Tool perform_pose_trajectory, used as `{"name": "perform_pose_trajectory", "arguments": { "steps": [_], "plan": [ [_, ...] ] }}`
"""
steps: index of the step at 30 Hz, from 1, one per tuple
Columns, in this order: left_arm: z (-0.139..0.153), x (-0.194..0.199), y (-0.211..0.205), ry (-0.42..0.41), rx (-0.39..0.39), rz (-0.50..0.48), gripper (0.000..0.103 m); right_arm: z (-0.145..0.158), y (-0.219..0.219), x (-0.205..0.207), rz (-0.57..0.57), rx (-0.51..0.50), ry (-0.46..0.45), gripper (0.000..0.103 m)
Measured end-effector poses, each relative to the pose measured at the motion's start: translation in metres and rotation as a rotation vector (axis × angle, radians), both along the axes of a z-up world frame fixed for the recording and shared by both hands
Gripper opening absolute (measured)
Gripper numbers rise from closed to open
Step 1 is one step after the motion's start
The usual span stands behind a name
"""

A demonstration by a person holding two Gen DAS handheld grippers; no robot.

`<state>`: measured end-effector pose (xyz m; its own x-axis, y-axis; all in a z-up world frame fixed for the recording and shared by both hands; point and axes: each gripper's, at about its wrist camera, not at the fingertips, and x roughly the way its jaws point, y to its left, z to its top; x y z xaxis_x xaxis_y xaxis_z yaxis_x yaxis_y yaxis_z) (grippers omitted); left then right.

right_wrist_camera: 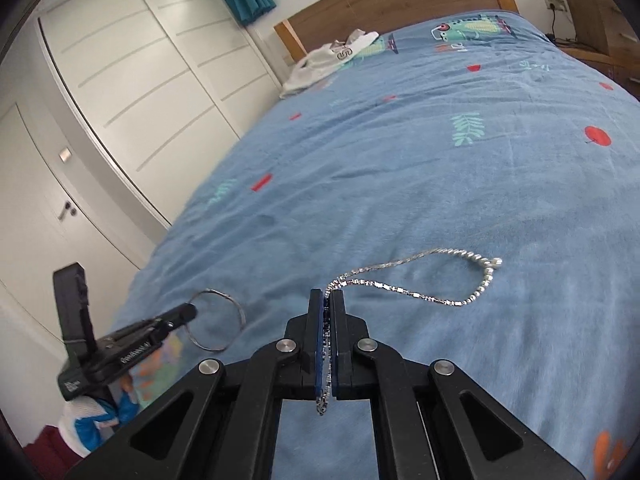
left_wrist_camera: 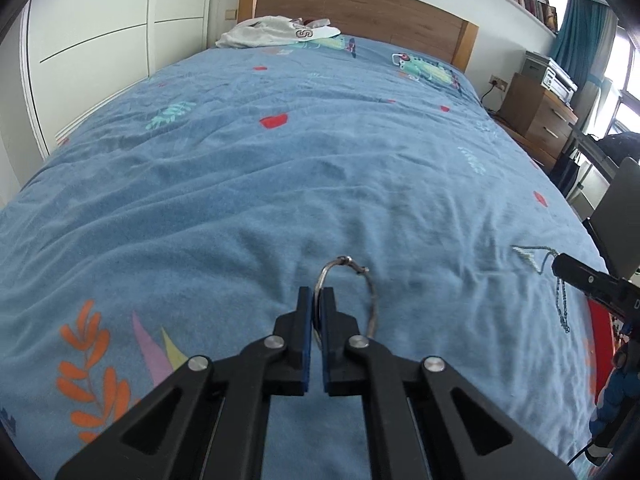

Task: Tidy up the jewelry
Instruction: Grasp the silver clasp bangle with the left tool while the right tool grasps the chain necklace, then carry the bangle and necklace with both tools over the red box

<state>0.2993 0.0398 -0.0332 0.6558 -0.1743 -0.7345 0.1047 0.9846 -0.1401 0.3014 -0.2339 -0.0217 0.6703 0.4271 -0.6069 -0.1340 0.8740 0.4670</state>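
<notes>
- The bed [left_wrist_camera: 280, 168] fills both views, covered in a blue bedspread [right_wrist_camera: 440, 184] printed with red shapes, teal leaves and orange fronds; it is creased and rumpled across the middle.
- A wooden headboard [left_wrist_camera: 360, 4] stands at the far end, with a white wardrobe [left_wrist_camera: 100, 40] along one side of the bed.
- A wooden dresser [left_wrist_camera: 540, 116] sits beyond the other side of the bed, near a teal curtain [left_wrist_camera: 576, 28].
- A crumpled white garment [left_wrist_camera: 276, 32] lies on the bedspread just in front of the headboard.
- The left gripper [left_wrist_camera: 317, 300] has its jaws pressed together on the near arc of a thin silver bangle [left_wrist_camera: 370, 292]; the rest of the ring juts forward over the bedspread, and whether its far edge touches the cloth is hard to tell.
- The right gripper [right_wrist_camera: 327, 300] is pinched tight on a silver chain necklace [right_wrist_camera: 420, 280]. A short end hangs down between the fingers toward the camera, while the long loop trails forward and to the right, lying on the bedspread with a run of round beads at its far bend.
- The two grippers are near each other at the foot end of the bed, the bangle to the left of the necklace.
</notes>
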Motion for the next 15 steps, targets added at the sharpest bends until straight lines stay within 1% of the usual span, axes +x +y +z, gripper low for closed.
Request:
{"name": "perform_pose_trajectory", "arguments": {
  "steps": [3,9,15],
  "plan": [
    [0.016,-0.014,-0.006,-0.016,0.007,-0.02,0.003,0.016,-0.002,-0.02,-0.008,0.034,-0.018,0.003],
    [0.046,-0.049,-0.018,-0.048,0.026,-0.056,0.003,0.046,-0.008,-0.058,-0.03,0.058,-0.058,0.003],
    [0.076,-0.086,-0.034,-0.081,0.019,-0.104,0.003,0.074,-0.016,-0.094,-0.057,0.056,-0.097,0.003]
  ]
}}
